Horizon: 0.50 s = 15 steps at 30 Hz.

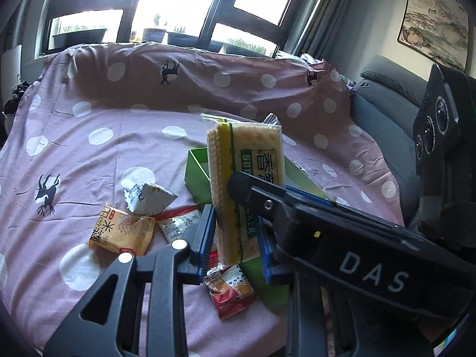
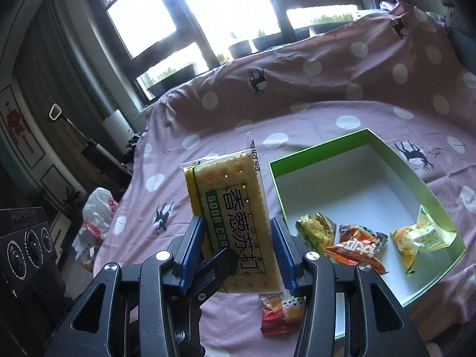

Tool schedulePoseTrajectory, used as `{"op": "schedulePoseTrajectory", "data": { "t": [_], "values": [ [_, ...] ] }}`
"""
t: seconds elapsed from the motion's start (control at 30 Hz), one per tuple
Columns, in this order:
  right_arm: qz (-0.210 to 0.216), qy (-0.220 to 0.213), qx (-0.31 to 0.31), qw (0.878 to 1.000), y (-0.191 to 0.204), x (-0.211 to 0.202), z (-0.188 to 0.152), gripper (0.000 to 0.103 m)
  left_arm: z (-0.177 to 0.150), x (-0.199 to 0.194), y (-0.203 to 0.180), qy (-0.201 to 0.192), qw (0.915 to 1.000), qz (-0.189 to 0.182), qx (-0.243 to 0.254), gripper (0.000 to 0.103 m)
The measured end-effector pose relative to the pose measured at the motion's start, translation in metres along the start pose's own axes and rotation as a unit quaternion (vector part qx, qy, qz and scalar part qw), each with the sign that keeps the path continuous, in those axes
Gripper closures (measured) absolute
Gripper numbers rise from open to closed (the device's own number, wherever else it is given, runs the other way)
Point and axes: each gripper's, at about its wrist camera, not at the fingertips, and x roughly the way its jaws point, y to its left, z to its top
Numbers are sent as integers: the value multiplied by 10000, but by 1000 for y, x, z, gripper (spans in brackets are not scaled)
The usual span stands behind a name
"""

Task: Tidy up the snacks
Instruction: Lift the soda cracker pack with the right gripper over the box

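A soda cracker pack (image 1: 244,184) stands upright between both grippers above the pink spotted bedsheet. My left gripper (image 1: 236,232) is shut on its lower part. My right gripper (image 2: 238,253) has its blue pads on both edges of the same pack (image 2: 235,217); its black body crosses the left wrist view (image 1: 327,226). A green box (image 2: 351,196) with a white inside lies to the right and holds three small snack packets (image 2: 357,244). Loose snacks lie on the sheet: an orange rice cracker packet (image 1: 122,232), a white pyramid packet (image 1: 148,197) and a red packet (image 1: 229,291).
The pink sheet (image 1: 89,125) rises over a backrest below a bright window. A grey sofa cushion (image 1: 383,110) is at the right. A white plastic bag (image 2: 98,211) and a black device (image 2: 26,244) sit off the bed's left side.
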Motion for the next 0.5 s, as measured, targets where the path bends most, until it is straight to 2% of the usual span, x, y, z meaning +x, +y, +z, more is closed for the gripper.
{"op": "schedulePoseTrajectory", "data": {
  "t": [0.5],
  "values": [
    [-261, -39, 306, 9992, -45, -13, 0, 53, -3, 32, -36, 337, 9990, -245, 149, 77]
  ]
}}
